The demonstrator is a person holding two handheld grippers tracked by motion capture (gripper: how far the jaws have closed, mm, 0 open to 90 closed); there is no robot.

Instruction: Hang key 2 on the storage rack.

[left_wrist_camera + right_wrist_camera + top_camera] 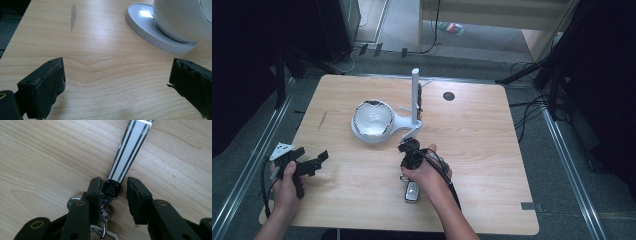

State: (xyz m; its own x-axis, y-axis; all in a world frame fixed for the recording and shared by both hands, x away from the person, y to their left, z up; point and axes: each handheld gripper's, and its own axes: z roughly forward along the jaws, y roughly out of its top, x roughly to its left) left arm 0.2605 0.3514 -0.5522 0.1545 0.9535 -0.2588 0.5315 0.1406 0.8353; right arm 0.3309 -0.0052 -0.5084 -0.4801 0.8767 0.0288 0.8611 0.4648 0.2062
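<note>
At the centre of the right gripper view, the right gripper (113, 191) is narrowed around the lanyard's black end clip (111, 188), a stiff hold since the white strap (130, 150) looks limp and light.

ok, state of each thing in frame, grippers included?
left gripper: open, nothing between the jaws.
right gripper: open, strap's black end between the jaws, not clamped.
striped strap: lying flat on the table.
white bowl: sitting on its round base.
white post: standing upright.
</note>
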